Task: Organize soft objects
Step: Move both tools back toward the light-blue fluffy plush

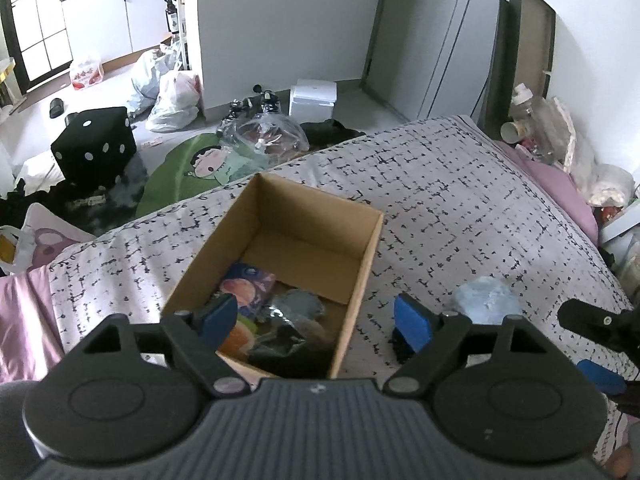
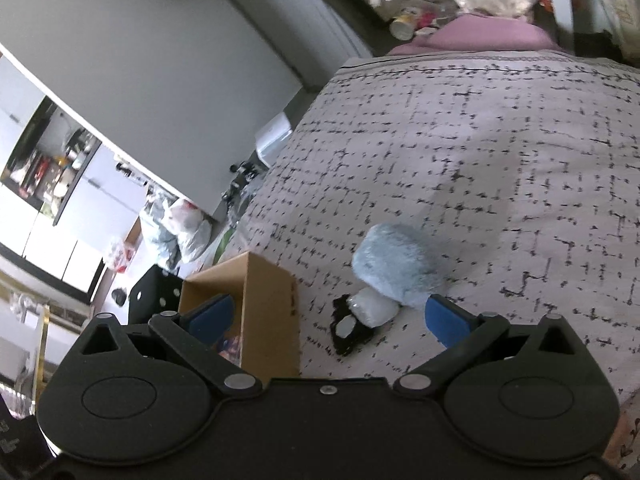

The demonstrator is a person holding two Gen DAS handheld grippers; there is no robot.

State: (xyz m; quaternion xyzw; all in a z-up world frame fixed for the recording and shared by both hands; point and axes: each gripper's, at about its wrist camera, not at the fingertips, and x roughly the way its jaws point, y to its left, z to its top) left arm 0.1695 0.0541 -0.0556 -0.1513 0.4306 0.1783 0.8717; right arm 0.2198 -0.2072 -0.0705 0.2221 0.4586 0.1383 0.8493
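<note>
On the patterned bedspread [image 1: 460, 184], I see my left gripper [image 1: 314, 322] at the far left, spread wide and empty above the cardboard box [image 1: 362, 264], which holds several soft items. Beside the box lies a small black object [image 2: 350, 334], then the fluffy blue plush [image 2: 396, 266]. My right gripper [image 2: 326, 322] is wide open too, holding nothing.
</note>
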